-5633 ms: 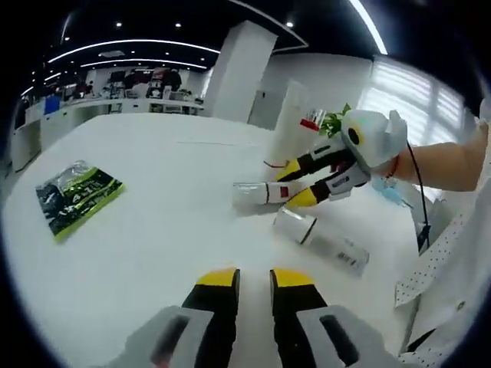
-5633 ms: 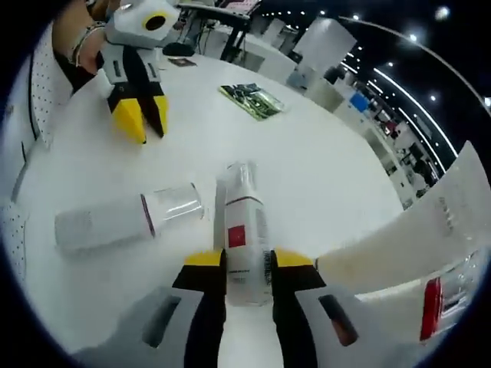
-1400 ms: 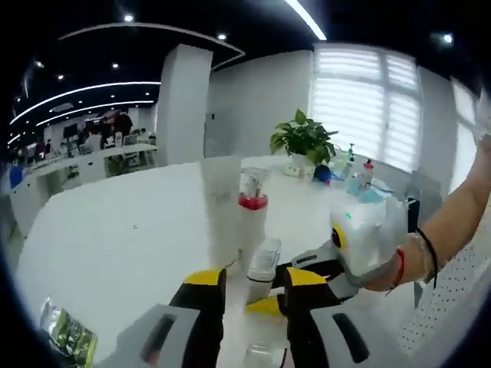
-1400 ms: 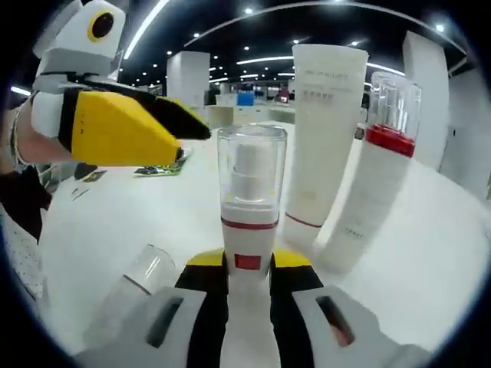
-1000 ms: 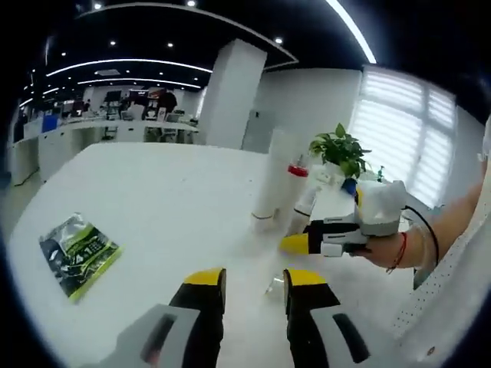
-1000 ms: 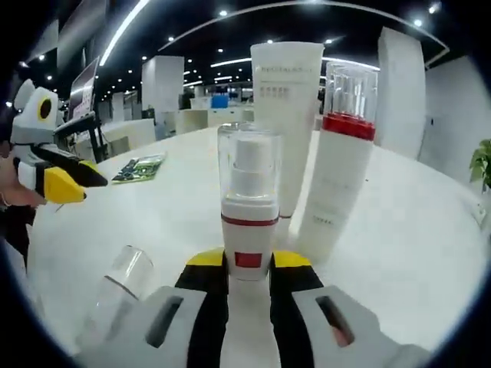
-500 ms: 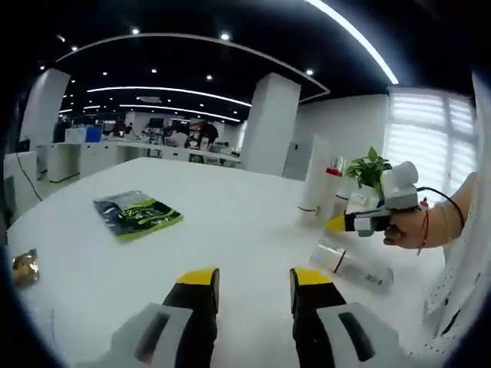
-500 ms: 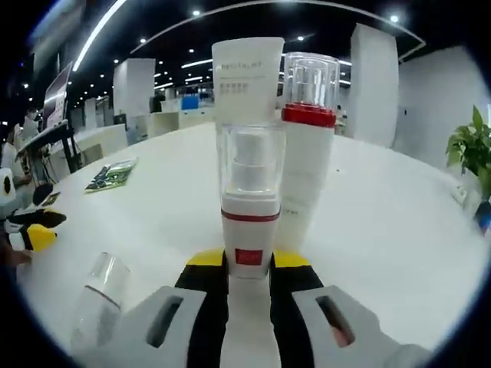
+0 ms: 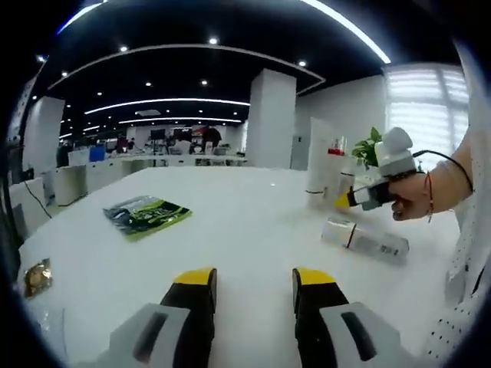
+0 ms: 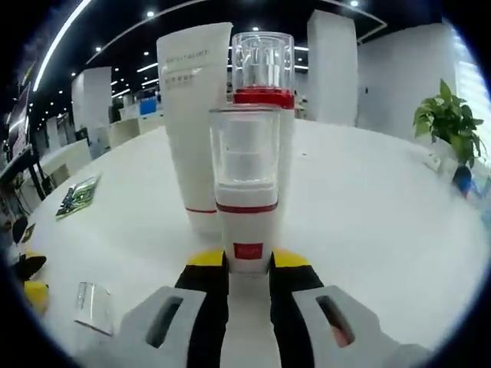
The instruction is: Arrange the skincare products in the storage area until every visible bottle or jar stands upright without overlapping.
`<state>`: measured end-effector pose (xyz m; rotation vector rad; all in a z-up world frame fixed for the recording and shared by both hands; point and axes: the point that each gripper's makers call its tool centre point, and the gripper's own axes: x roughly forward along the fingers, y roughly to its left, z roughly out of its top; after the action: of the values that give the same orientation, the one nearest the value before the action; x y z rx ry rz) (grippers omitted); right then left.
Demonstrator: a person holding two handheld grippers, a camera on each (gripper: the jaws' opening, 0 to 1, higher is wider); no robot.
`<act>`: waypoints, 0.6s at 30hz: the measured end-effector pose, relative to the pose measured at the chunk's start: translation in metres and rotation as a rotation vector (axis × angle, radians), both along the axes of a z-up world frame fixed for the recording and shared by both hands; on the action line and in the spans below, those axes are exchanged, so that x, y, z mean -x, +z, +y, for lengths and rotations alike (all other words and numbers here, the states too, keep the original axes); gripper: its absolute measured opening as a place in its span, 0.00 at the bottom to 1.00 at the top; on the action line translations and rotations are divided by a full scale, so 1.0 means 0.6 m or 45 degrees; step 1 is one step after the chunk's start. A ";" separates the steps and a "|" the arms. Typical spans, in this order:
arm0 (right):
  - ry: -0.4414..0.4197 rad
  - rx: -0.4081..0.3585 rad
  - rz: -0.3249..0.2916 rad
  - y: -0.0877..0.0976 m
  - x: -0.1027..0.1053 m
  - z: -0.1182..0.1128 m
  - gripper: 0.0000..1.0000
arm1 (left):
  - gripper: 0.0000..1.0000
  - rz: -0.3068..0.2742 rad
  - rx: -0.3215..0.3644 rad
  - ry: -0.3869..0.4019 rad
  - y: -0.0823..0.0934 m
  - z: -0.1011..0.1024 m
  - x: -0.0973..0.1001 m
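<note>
Yellow-tipped jaws of the right gripper (image 10: 247,264) sit clamped on the base of a small pump bottle (image 10: 245,192), which stands upright on the white tabletop (image 10: 368,199). This bottle has a clear cap, a thin red band and a red square on its label. Directly behind it stands a taller bottle with a red collar (image 10: 263,69) and a clear cap, close enough that I cannot tell whether the two touch. Beside that one stands a white tube (image 10: 193,115), cap end down, with a red line near its foot. Off to the near side lies the clear cap end of a fallen bottle (image 10: 93,305), flat on the tabletop. A potted plant (image 10: 445,115) stands at the far edge.

In the left gripper view, the left gripper (image 9: 249,277) has its jaws apart with nothing between them, above bare tabletop. A small gold wrapper (image 9: 36,276) lies near one edge. Farther out lies a green and black packet (image 9: 147,215). Across the tabletop the fallen bottle (image 9: 367,238) lies on its side, and beyond it a hand (image 9: 410,201) holds the right gripper at the standing group.
</note>
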<state>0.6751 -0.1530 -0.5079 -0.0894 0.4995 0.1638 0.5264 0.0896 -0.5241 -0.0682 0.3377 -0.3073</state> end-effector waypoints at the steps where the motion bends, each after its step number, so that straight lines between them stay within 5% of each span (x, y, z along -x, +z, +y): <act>1: -0.013 0.011 0.002 -0.001 0.000 -0.001 0.18 | 0.40 0.008 -0.048 -0.007 -0.005 -0.001 0.001; 18: -0.070 0.030 0.041 -0.014 -0.005 -0.010 0.18 | 0.41 0.003 -0.059 0.007 -0.008 0.004 -0.002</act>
<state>0.6779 -0.1587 -0.5161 -0.0962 0.5358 0.1055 0.5276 0.0921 -0.5291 -0.0242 0.3470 -0.2936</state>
